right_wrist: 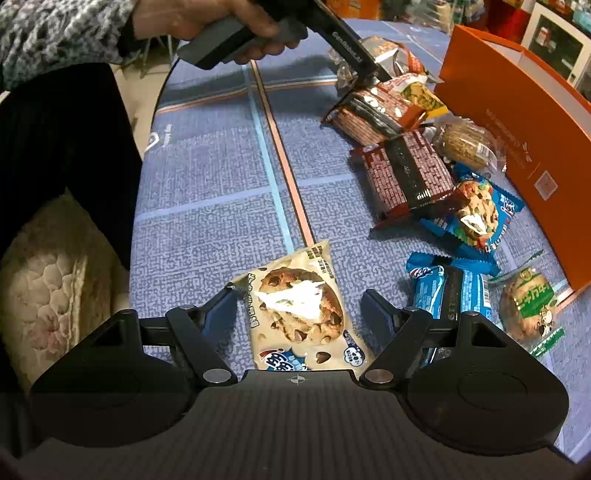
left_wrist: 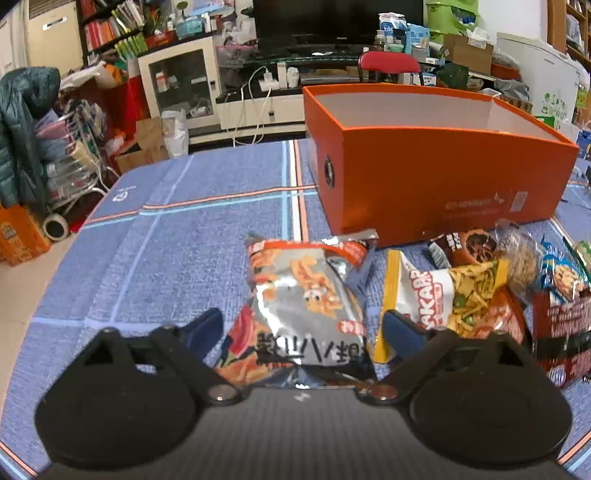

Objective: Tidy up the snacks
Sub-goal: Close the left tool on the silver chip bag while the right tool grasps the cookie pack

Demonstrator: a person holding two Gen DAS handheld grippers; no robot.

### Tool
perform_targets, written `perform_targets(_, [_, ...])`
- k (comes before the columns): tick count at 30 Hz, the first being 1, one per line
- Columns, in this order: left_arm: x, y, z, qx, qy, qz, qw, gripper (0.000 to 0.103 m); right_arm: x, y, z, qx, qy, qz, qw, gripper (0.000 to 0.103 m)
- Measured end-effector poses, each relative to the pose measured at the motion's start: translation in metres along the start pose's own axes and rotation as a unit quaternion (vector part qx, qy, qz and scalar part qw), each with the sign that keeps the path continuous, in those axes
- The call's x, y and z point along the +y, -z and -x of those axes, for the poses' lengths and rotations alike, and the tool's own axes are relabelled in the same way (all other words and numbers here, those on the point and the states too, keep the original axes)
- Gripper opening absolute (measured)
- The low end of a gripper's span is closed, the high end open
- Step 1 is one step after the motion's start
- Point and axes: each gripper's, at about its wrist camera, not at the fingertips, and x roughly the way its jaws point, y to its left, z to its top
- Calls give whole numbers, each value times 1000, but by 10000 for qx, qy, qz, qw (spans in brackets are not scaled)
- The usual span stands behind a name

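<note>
The left gripper point(left_wrist: 301, 325) hangs low over the blue patterned surface point(left_wrist: 177, 258) with its 2 fingers spread on either side of a silver and orange snack bag point(left_wrist: 306, 306); the pads stand clear of the bag's edges, so nothing is pinched. Just to the right of that bag lies a yellow snack bag point(left_wrist: 439, 295), and past it a loose pile of wrapped snacks runs toward the right edge of the surface. Behind them stands an open orange box point(left_wrist: 436, 173) with a white inside; what it holds cannot be seen from here. In the right wrist view the right gripper point(right_wrist: 299, 310) points steeply down near the curved near edge of the surface, its fingers spread around a cream cookie packet point(right_wrist: 299, 310) printed with a chocolate chip cookie; the packet lies flat between the pads with a gap on each side, so it is not gripped. Just right of it lie 2 blue wrapped bars point(right_wrist: 450, 291) and a green-labelled cookie in clear wrap point(right_wrist: 532, 310). Farther back, beside the long wall of the orange box, lie a blue cookie packet point(right_wrist: 480, 214), a dark red wafer pack point(right_wrist: 406, 173), a round cake in clear wrap point(right_wrist: 465, 144) and a second red wafer pack point(right_wrist: 373, 114). At the top of this view a hand point(right_wrist: 207, 22) in a speckled sleeve point(right_wrist: 55, 33) holds the grey handle of the other gripper, which reaches down to the far snacks.
</note>
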Motion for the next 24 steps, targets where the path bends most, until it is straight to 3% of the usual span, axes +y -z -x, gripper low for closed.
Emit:
perform_targets(9, [16, -1, -9, 129, 54, 381, 9992, 86, 3, 11, -1, -47, 494, -798, 9956, 68])
perform_targets(12, [10, 3, -15, 216, -5, 254, 9994, 85, 13, 13, 1, -5, 760, -1162, 9903, 59])
perform_targets(16, [11, 5, -14, 202, 89, 500, 9985, 85, 26, 10, 4, 43, 1081, -1556, 9819, 46])
perform_targets(19, [10, 7, -10, 211, 97, 509, 9984, 85, 35, 8, 4, 78, 1411, -2107, 9673, 45])
perform_targets(24, [12, 11, -1, 174, 180, 482, 9985, 85, 52, 5, -1, -61, 2031, -3003, 9320, 46])
